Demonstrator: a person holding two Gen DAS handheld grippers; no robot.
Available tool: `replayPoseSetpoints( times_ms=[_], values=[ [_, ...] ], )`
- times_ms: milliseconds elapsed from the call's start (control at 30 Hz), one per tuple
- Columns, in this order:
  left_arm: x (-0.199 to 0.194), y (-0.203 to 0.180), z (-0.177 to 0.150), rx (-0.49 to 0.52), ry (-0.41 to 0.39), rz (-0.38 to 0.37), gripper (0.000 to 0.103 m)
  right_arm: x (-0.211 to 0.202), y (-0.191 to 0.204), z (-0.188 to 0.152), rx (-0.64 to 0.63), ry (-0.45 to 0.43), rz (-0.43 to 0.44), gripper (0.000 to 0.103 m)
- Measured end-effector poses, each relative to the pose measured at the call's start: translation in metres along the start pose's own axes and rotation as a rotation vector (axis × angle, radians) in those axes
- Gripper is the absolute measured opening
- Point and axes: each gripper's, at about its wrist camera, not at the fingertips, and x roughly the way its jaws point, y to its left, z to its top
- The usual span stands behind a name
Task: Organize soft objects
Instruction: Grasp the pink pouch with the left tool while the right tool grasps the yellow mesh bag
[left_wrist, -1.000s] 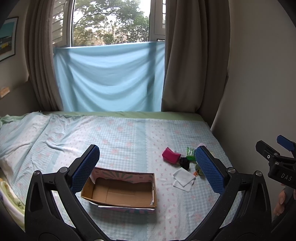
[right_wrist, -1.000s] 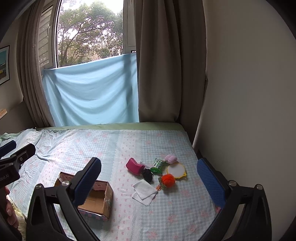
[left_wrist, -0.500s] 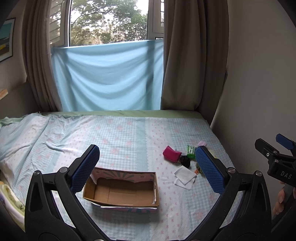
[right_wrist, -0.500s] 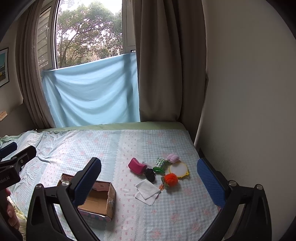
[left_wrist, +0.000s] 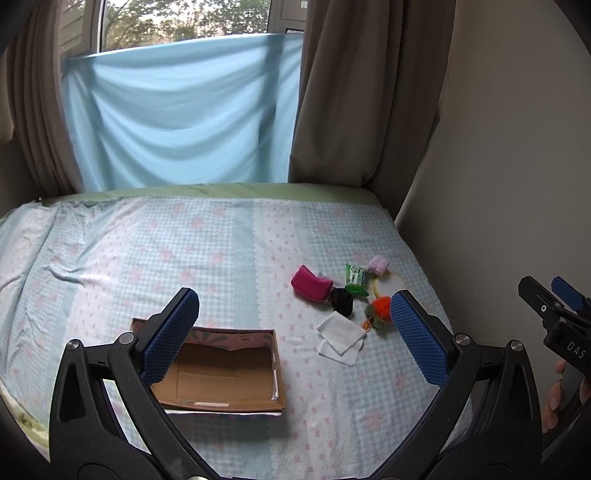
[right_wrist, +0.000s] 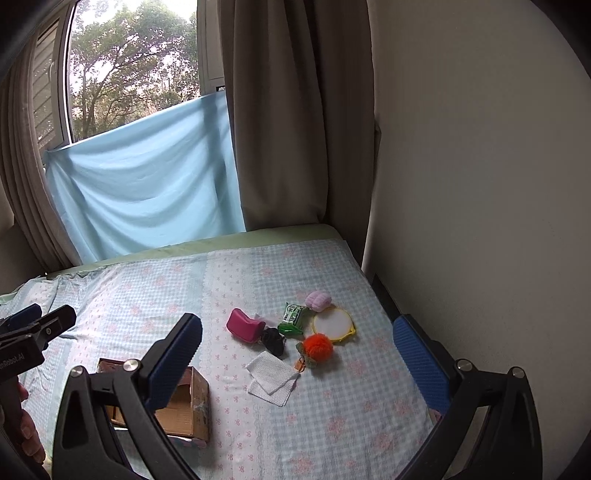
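On a bed covered by a pale blue checked sheet with pink flowers (left_wrist: 207, 251) sits an open, shallow cardboard box with a patterned pink outer wall (left_wrist: 225, 373), and nothing can be seen inside it. To its right, well apart from it, lies a small cluster of soft things: a magenta pouch (left_wrist: 311, 285), a black scrunchie-like lump (left_wrist: 341, 299) touching the pouch's right end, a green printed packet (left_wrist: 355, 277), a pale pink fluffy block (left_wrist: 379, 264) at the far side, a round white disc with a yellow rim (right_wrist: 332, 322), an orange pompom (right_wrist: 318, 343) with what may be a small olive-coloured piece beneath it, hard to make out, and two overlapping white square cloth pads (left_wrist: 341, 338) nearest the box. The left gripper (left_wrist: 291, 332) hangs above the bed with its blue-padded jaws spread wide and nothing between them; from its camera the box shows just inside the left finger. The right gripper (right_wrist: 295, 362) is likewise spread wide and holds nothing, framing the cluster between its fingers. Behind the bed a light blue cloth (right_wrist: 147, 184) is draped across the lower window between brown-grey curtains (right_wrist: 288, 110), and a plain cream wall (right_wrist: 480, 184) runs along the right.
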Motion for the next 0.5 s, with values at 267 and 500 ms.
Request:
replayPoseSetpoints(
  times_ms=[267, 500],
  values=[
    [0.125, -0.020, 0.013, -0.098, 0.146, -0.031, 0.103, 0.087, -0.041, 0.008, 0.034, 0.099, -0.034, 0.103],
    [0.253, -0.021, 0.011, -0.215, 0.290, -0.034, 0.103, 0.195, -0.072, 0.007, 0.077, 0.218, -0.040, 0.103]
  ],
)
